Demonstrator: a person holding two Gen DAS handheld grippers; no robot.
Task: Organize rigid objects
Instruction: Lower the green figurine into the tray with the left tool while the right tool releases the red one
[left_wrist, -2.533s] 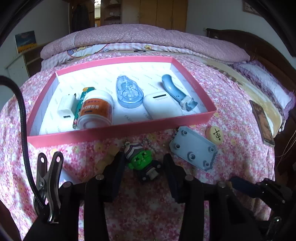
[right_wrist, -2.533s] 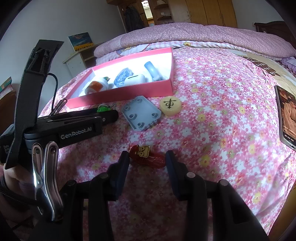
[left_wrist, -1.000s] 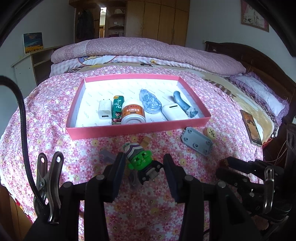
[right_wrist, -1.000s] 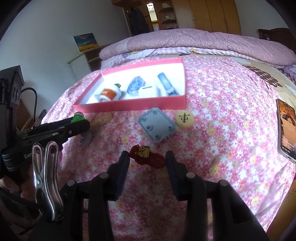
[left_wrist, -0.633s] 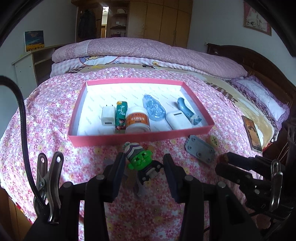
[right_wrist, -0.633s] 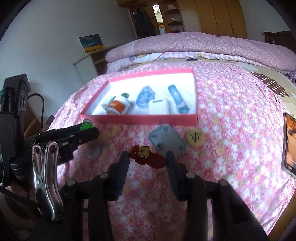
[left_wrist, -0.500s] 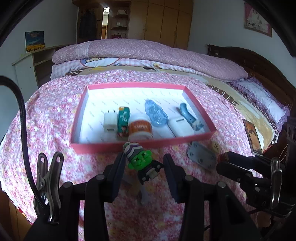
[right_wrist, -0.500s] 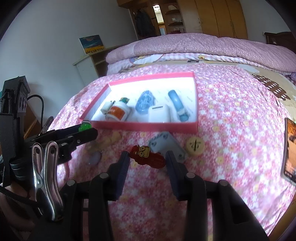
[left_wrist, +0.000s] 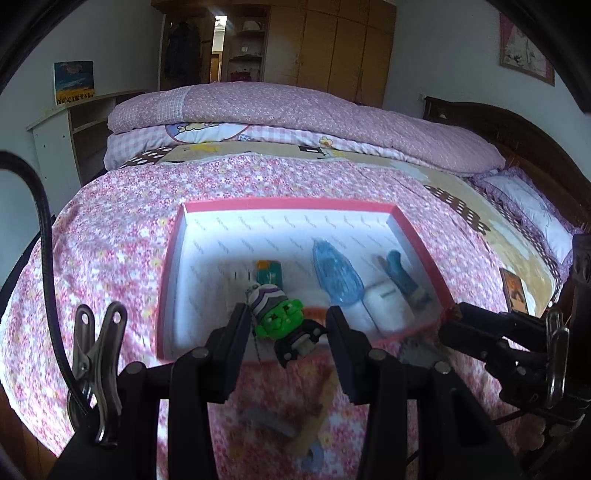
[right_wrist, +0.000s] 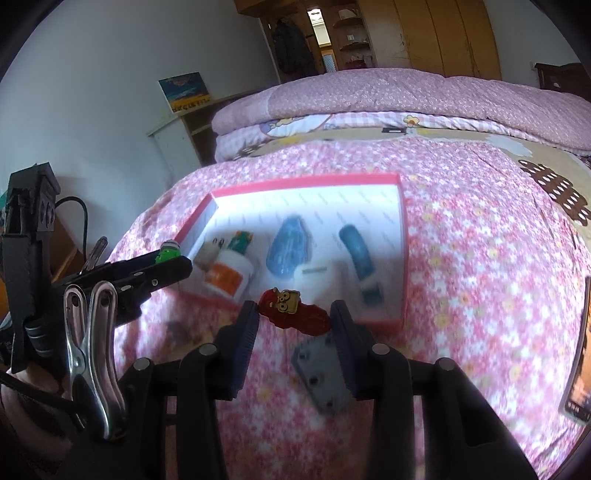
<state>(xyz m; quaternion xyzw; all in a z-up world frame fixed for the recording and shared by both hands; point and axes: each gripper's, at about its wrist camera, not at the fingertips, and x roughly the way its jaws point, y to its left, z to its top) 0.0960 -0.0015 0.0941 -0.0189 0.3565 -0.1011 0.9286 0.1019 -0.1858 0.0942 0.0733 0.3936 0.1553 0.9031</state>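
Here, the floral bedspread (left_wrist: 110, 240) is shown bearing the pink, white-lined tray (left_wrist: 168, 258), directly ahead of both grippers. The left gripper (left_wrist: 288, 328) is closed on a glossy green-faced figure (left_wrist: 282, 319), lengthwise across the jaws; the right gripper (right_wrist: 293, 314) likewise clamps a flat red figure (right_wrist: 295, 312).

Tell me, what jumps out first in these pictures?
A bright green toy figure sits pinched between the left gripper fingers, and a red figure between those of the right gripper. Both hang near the front edge of a pink-rimmed tray that lies on the flowered bedspread, already holding small items.
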